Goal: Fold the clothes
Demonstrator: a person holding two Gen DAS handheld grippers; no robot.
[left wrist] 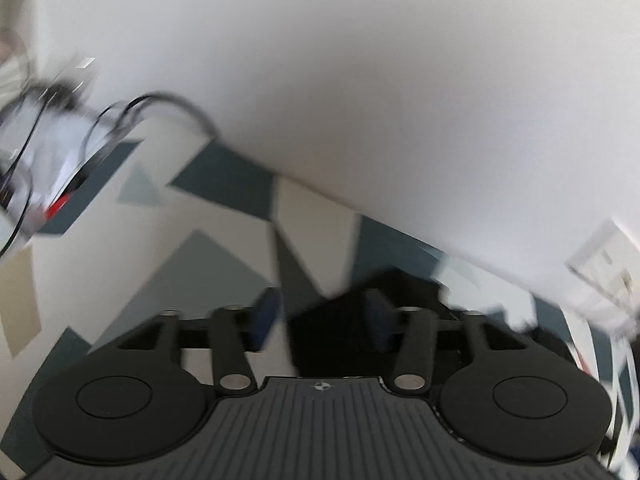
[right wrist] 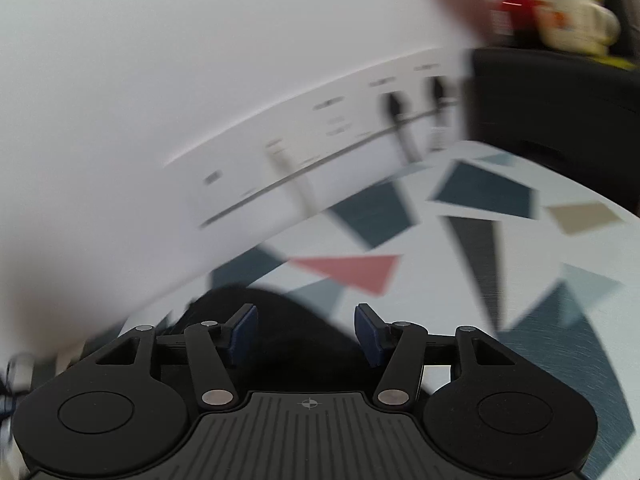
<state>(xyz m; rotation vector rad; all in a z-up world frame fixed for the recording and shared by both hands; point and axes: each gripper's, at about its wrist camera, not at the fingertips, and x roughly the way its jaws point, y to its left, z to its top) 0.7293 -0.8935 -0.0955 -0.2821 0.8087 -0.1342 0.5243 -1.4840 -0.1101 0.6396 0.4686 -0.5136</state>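
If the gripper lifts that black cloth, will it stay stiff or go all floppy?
Probably floppy: the black cloth lies in a soft, rounded heap on the patterned table, not flat like a board. It likely sags where it isn't held. It looks thin, so probably light, though blur hides detail.

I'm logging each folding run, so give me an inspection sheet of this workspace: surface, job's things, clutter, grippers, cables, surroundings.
Surface: tabletop covered in a pale cloth printed with dark blue, grey, beige and pink shapes.
Job's things: black garment lying on the cloth between both grippers' fingers; its shape is blurred.
Clutter: blurred white items with a red patch at the table's far left edge; cream mug and a red object on a black unit.
Grippers: left gripper open, right gripper open, pads not pressing the garment.
Cables: black cable looping by the wall; plugs in the socket strip.
Surroundings: white wall.
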